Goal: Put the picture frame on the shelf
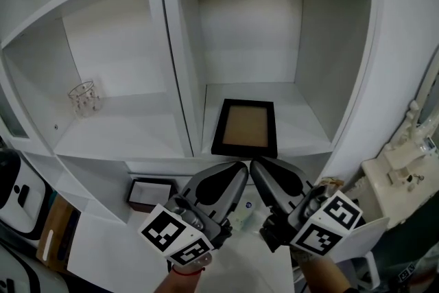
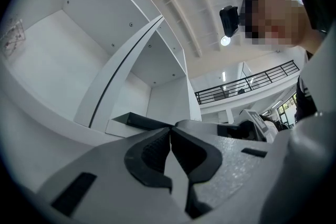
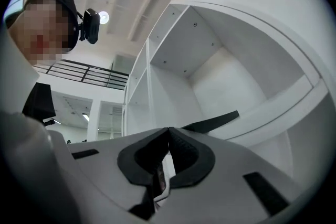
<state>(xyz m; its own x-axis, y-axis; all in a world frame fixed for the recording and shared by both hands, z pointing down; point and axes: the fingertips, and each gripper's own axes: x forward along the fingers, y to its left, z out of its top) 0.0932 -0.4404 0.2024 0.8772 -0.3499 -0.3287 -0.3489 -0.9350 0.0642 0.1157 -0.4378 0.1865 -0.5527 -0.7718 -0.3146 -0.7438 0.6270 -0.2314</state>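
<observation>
On floor of rt shelf bay: picture frame (image 1: 245, 128) lies flat, face up, close to the front lip. Neither tool grips it.
Frame look: rectangular, broad black border, matte tan-brown panel inside.
L gripper (image 1: 239, 166): jaws pressed together, nothing btwn them. Tip sits just short of the frame's near edge.
R gripper (image 1: 256, 166): jaws pressed together, nothing btwn them. Tip is right beside the L tip; can't tell if either tip touches the frame.
Gripper build: smooth grey shells, black ribbed pads (image 2: 152, 152), and a marker cube (image 1: 175, 237) w/ black-and-white squares on each.
Shelf unit (image 1: 180, 72): white, smooth flat boards, w/ an upright divider btwn two bays.
Head view only: frame's full face and border. Also a small clear holder (image 1: 84, 98) in the left bay and a small dark tray (image 1: 149, 193) w/ pale inside, lower down.
L gripper view only: picture frame (image 2: 137, 120) edge-on, a thin dark slab beyond the shut tips. Round ceiling lamps, a dark balcony railing (image 2: 247, 84) and a person w/ head cam (image 2: 229, 19) also show.
R gripper view only: picture frame (image 3: 216, 121) as a slanted dark strip on the board's edge. Small peg holes dot the bay's side walls.
</observation>
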